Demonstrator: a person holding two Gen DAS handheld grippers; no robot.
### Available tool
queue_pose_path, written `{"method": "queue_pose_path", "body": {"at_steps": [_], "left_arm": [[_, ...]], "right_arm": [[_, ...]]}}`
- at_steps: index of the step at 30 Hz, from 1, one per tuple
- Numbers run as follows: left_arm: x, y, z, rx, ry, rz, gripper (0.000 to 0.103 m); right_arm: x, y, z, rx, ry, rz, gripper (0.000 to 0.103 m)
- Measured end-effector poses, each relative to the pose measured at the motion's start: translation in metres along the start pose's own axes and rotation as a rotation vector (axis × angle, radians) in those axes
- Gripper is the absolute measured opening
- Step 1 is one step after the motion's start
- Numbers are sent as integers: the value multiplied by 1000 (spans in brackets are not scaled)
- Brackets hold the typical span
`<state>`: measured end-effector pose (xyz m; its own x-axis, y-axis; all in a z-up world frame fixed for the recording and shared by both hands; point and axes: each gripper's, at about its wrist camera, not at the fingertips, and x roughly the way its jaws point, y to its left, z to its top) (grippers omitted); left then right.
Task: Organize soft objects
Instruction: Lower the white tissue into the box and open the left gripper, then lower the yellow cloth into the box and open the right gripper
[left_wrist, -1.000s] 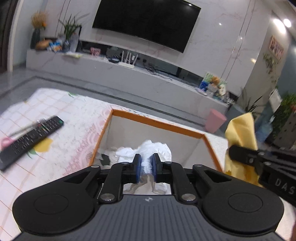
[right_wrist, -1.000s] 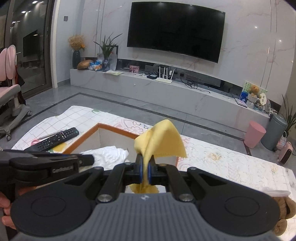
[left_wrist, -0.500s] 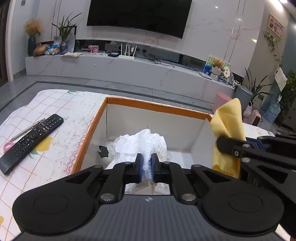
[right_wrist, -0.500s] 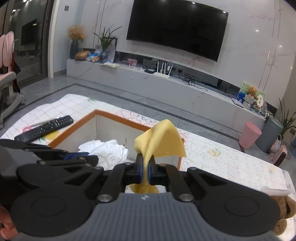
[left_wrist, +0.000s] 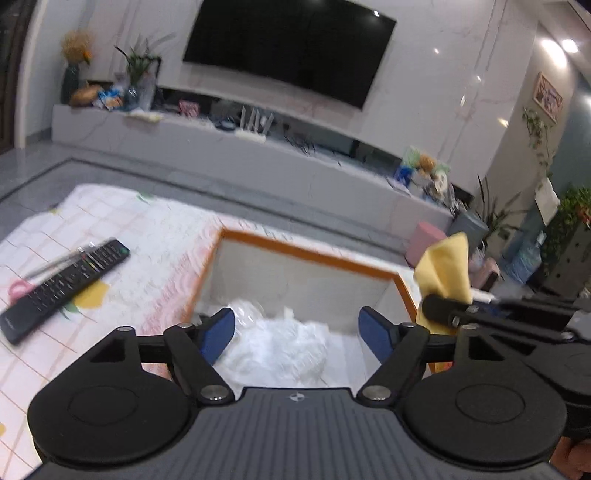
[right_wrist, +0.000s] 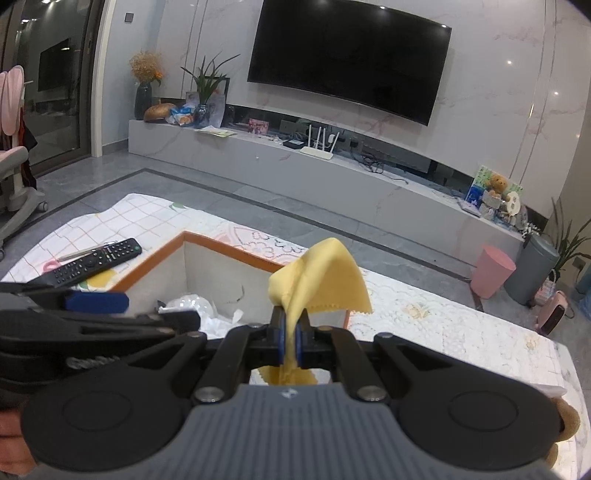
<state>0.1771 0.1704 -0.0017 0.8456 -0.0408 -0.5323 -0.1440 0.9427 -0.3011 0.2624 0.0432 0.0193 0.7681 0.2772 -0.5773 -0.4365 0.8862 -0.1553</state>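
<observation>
A white box with an orange rim (left_wrist: 310, 251) sits on the patterned cover; it also shows in the right wrist view (right_wrist: 229, 249). A crumpled white cloth (left_wrist: 280, 343) lies inside it, also seen in the right wrist view (right_wrist: 199, 310). My left gripper (left_wrist: 297, 334) is open just above the white cloth, blue pads spread wide. My right gripper (right_wrist: 290, 339) is shut on a yellow cloth (right_wrist: 321, 273) and holds it over the box's right side. The yellow cloth also shows in the left wrist view (left_wrist: 445, 269).
A black remote (left_wrist: 62, 288) and a pen lie on the cover left of the box. A brown plush toy (right_wrist: 561, 432) peeks in at the right edge. A TV wall, a low console, a pink bin (right_wrist: 493, 271) and a grey bin stand beyond.
My left gripper has opened and let go of the white cloth, which now lies in the box. My right gripper still holds the yellow cloth in much the same place.
</observation>
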Motion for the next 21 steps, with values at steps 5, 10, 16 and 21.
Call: {"method": "queue_pose_path", "body": {"at_steps": [5,10,16,21], "left_arm": [[-4,17,9,-81,-22,21,93],[3,30,6,-95,5,67,93],[7,37,5,-152,9,87,92],[8,28,-2,-26,18,108,92]], "right_arm": [[22,-3,7,28,91,93,3],[77,-16,6,176,295,215,3],[125,-1,2,70,416,163,3],[153,8,-10,-18,482,71,4]]}}
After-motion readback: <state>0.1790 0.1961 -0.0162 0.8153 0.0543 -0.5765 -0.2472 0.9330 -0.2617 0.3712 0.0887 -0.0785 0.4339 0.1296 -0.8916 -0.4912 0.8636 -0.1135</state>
